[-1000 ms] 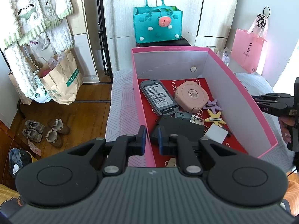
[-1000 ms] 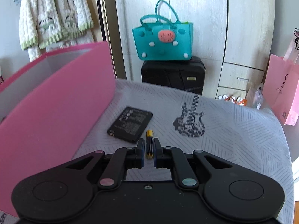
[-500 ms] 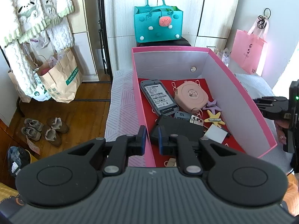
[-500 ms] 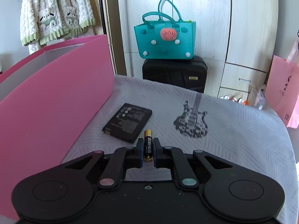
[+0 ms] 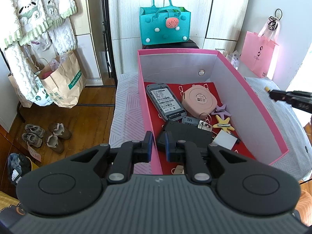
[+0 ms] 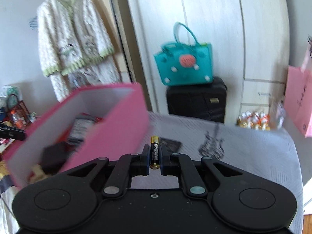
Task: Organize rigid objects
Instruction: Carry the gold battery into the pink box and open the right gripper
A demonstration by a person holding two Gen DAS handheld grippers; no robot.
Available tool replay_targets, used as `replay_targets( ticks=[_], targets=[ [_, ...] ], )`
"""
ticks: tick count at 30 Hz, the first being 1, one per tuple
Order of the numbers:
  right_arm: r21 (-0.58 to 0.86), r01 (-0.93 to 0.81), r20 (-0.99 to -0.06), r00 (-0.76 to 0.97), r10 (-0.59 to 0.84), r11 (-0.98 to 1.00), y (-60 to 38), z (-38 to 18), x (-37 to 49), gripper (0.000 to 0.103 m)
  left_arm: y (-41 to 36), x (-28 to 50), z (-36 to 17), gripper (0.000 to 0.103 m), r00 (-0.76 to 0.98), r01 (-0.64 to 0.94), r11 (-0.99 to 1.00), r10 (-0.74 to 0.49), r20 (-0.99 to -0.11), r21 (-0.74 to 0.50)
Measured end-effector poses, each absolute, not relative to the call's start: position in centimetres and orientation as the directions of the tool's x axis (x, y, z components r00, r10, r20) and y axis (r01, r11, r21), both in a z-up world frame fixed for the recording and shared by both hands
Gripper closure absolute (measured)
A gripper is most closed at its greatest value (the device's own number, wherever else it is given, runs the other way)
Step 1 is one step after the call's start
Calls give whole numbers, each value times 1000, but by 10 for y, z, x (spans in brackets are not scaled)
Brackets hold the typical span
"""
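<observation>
A pink box (image 5: 253, 105) stands open on a grey patterned cloth (image 5: 126, 107). My left gripper (image 5: 158, 146) is shut on its left wall near the front corner. Inside lie a grey handset (image 5: 165, 102), a pink round case (image 5: 198, 100), star clips (image 5: 223, 123) and a black pouch (image 5: 185, 134). My right gripper (image 6: 154, 152) is shut on a black and gold AA battery (image 6: 154, 148), held above the cloth just right of the box (image 6: 117, 120). It also shows at the right edge of the left wrist view as the right gripper (image 5: 288, 97). A flat black battery (image 6: 172, 143) lies on the cloth behind it.
A teal felt bag (image 5: 164, 27) sits on a black suitcase (image 6: 197, 101) behind the box. A pink paper bag (image 5: 259, 58) hangs at the right. Brown paper bags (image 5: 62, 83) and shoes (image 5: 46, 134) stand on the wooden floor at the left.
My right gripper has lifted the AA battery off the cloth and swung left toward the pink box. The left gripper has kept its hold on the wall.
</observation>
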State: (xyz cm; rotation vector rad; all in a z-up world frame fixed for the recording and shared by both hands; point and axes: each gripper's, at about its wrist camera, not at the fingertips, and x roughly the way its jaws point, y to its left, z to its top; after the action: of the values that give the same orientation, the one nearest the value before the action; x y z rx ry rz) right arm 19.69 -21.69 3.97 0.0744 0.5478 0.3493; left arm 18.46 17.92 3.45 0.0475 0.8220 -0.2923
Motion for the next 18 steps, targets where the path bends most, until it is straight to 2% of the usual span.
replay_targets(
  ticks=[7,10,13,18],
  targets=[
    [203,-453,-454,742,493,868,-178,67,185,91,177,182,35,92,652,276,959,-236,-721,-64],
    [271,-520,-463,668,583,810,-156,72,194,91,176,183,36,91,651,278,959,-234,-722,-59],
    [292,-556,-489,613,621,778,-129,74,205,91,178,183,37,90,647,283,957,-235,-726,-58],
    [246,-572,-567,570,594,783,-86,73,240,91,178,181,36,90,650,290,956,-236,-723,-52]
  ],
)
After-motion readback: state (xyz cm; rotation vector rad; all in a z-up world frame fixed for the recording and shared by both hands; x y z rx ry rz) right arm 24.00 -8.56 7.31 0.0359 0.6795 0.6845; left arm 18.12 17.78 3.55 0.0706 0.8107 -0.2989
